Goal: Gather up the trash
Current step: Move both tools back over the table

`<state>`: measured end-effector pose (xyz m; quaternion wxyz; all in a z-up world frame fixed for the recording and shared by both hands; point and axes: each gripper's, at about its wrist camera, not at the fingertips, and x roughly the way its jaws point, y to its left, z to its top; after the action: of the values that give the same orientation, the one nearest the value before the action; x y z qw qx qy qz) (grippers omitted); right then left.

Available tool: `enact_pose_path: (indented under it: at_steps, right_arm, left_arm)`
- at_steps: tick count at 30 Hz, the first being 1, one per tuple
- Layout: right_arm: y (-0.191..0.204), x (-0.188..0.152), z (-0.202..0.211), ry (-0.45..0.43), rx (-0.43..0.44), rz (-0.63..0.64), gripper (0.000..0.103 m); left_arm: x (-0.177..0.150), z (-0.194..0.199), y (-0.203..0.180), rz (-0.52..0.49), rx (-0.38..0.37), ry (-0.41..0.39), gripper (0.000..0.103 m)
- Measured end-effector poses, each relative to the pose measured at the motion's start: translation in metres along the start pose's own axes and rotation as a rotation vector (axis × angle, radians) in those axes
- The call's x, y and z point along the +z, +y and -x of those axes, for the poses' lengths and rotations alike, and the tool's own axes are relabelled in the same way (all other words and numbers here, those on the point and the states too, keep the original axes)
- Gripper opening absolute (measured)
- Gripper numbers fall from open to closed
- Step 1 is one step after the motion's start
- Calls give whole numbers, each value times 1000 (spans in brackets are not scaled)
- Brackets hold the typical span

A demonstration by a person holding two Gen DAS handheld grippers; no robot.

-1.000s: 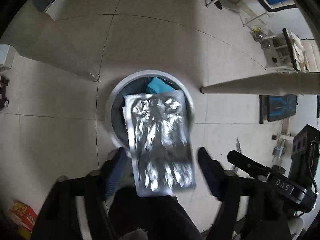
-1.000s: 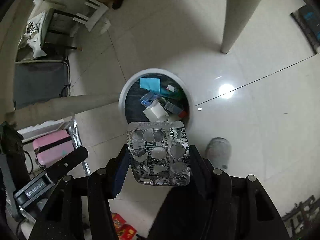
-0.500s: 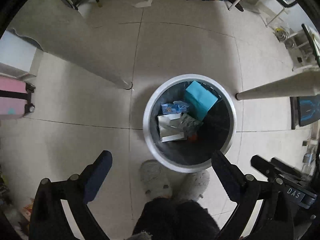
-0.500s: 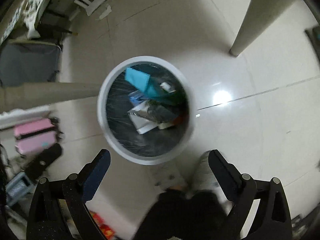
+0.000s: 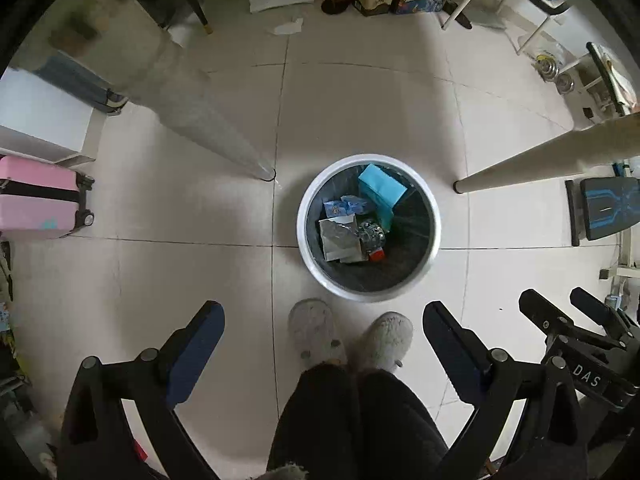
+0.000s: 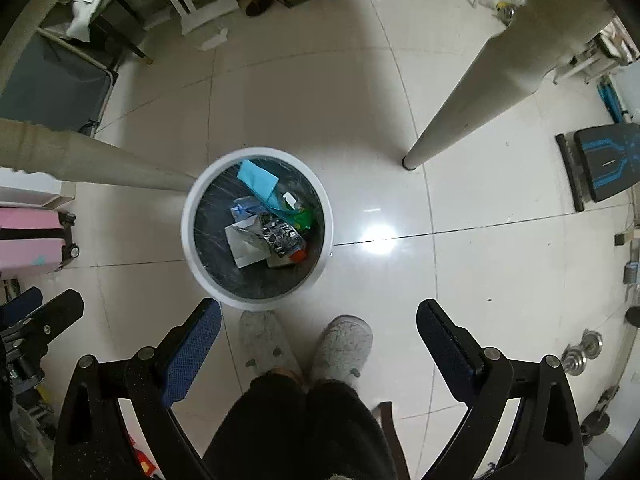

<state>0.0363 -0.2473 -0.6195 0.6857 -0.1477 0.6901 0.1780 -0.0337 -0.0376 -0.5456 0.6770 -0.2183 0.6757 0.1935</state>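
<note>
Slippers (image 5: 348, 338) beside bin (image 5: 434, 240); table leg (image 6: 452, 112) near.

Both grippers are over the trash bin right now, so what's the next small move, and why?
Probably swing away toward the crumpled paper on the floor. The left gripper and right gripper stand open and empty; the foil pouch and blister pack already lie in the trash bin.

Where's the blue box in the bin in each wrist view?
Left wrist: blue box at the bin's upper right, right of picture centre.
Right wrist: blue box at the bin's top, left of centre.
Shared landmark: the grey slippers just below the bin.
</note>
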Motion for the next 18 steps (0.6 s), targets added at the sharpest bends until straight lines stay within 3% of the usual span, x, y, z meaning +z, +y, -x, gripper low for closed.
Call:
enact_pose_path:
  at_steps: [13, 18]
  right_arm:
    - [28, -24, 178, -59, 16, 40, 99]
    - [34, -29, 252, -82, 51, 2, 99]
  left_arm:
    - [-20, 146, -2, -63, -15, -78, 102]
    - [-16, 205, 1, -74, 30, -141, 101]
